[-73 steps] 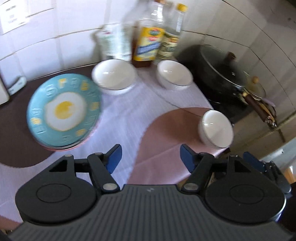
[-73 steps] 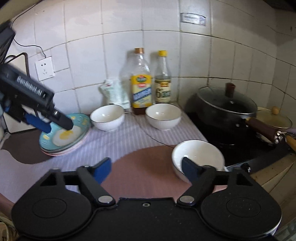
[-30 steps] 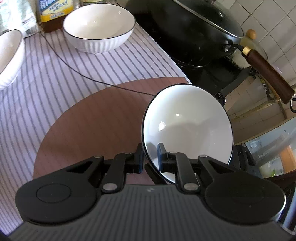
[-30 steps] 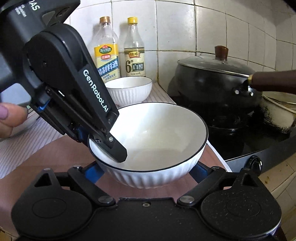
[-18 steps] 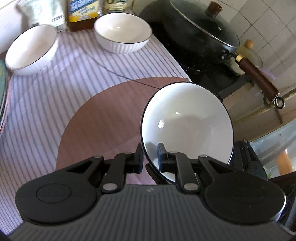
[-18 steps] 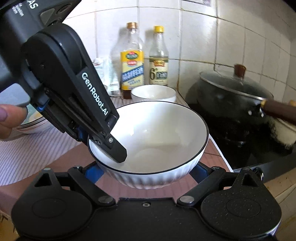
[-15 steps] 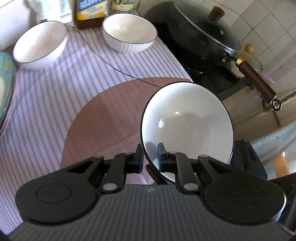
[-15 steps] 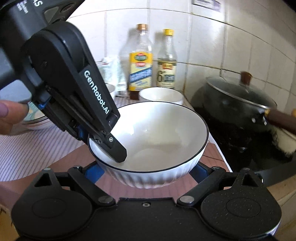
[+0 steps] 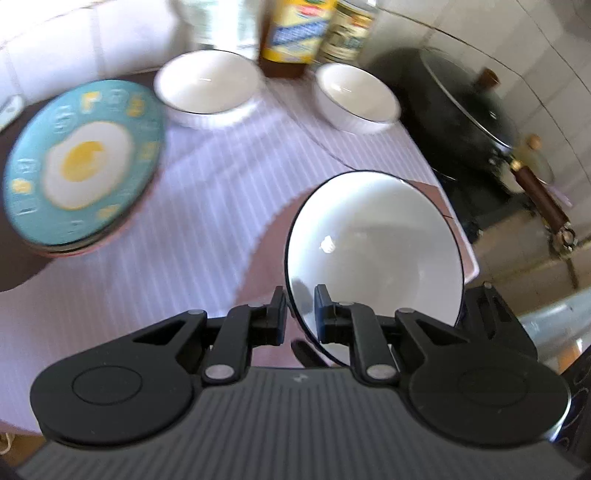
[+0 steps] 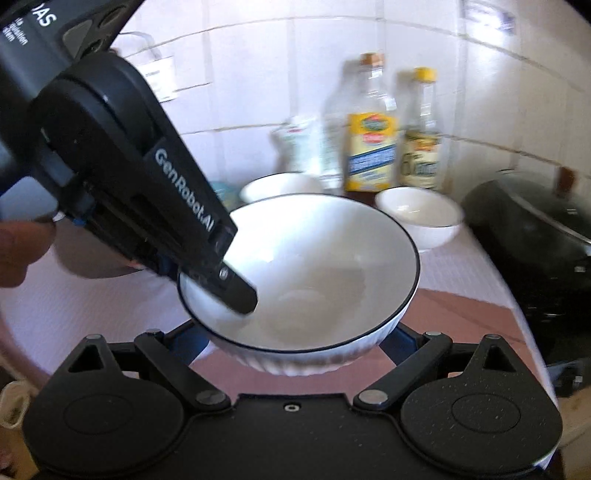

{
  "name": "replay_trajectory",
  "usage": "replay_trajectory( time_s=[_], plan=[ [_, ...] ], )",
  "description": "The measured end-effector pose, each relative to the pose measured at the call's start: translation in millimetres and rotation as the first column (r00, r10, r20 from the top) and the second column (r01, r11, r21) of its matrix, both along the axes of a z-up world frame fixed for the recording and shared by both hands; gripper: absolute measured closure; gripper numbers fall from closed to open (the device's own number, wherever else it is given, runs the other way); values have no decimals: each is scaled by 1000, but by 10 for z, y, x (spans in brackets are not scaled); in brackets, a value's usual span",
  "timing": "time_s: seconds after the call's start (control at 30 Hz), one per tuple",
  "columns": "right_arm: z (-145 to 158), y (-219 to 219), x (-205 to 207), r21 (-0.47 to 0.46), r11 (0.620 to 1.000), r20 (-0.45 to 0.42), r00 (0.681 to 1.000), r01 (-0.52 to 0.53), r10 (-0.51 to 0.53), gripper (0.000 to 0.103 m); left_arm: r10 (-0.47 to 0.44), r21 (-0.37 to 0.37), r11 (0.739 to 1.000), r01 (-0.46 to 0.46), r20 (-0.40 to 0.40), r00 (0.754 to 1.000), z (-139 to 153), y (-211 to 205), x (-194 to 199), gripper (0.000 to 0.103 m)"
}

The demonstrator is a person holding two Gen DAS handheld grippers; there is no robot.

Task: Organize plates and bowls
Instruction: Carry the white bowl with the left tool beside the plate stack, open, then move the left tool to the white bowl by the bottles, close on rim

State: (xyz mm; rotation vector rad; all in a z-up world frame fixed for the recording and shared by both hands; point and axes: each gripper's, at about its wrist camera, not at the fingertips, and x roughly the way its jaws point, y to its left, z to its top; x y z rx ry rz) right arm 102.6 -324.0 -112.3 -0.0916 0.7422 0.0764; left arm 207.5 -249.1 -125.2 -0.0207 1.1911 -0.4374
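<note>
A white bowl (image 9: 373, 251) with a thin dark rim hangs above the counter, tilted. My left gripper (image 9: 299, 314) is shut on its near-left rim, one finger inside and one outside. In the right wrist view the same bowl (image 10: 317, 277) sits between the blue pads of my right gripper (image 10: 291, 339), which press on its ribbed sides. The left gripper (image 10: 221, 280) comes in from the upper left, with a hand behind it. Two more white bowls (image 9: 208, 83) (image 9: 356, 96) stand at the back. A stack of plates (image 9: 79, 166), the top one teal with a fried-egg print, lies at the left.
Two oil bottles (image 9: 295, 33) and a bag stand against the tiled wall behind the bowls. A black lidded pot (image 9: 461, 114) with a wooden handle (image 9: 539, 199) sits on the stove at the right. A striped cloth (image 9: 184, 221) covers the counter.
Both grippers have risen with the bowl and shifted left. The plate stack and both back bowls have come into the left wrist view. Both grips are unchanged.
</note>
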Motion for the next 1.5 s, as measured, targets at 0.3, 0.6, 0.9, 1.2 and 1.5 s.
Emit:
replay_trajectory(
  time_s=[0.3, 0.6, 0.9, 1.2, 1.5],
  plan=[
    [-114, 424, 160, 14, 994, 12, 994, -109, 109, 4, 96, 13, 995, -96, -2, 995, -35, 541, -31, 89],
    [-373, 564, 320, -82, 979, 11, 983, -184, 186, 4, 129, 8, 992, -128, -27, 991, -317, 690, 68, 88],
    [-634, 511, 351, -127, 977, 14, 984, -172, 175, 5, 116, 43, 992, -115, -27, 993, -593, 603, 151, 88],
    [-734, 504, 410, -145, 982, 1, 992, -124, 126, 1, 110, 66, 992, -108, -25, 994, -649, 547, 216, 87],
    [-440, 536, 217, -129, 987, -158, 984, -100, 80, 1, 90, 123, 989, -88, -11, 996, -438, 457, 191, 61]
  ],
)
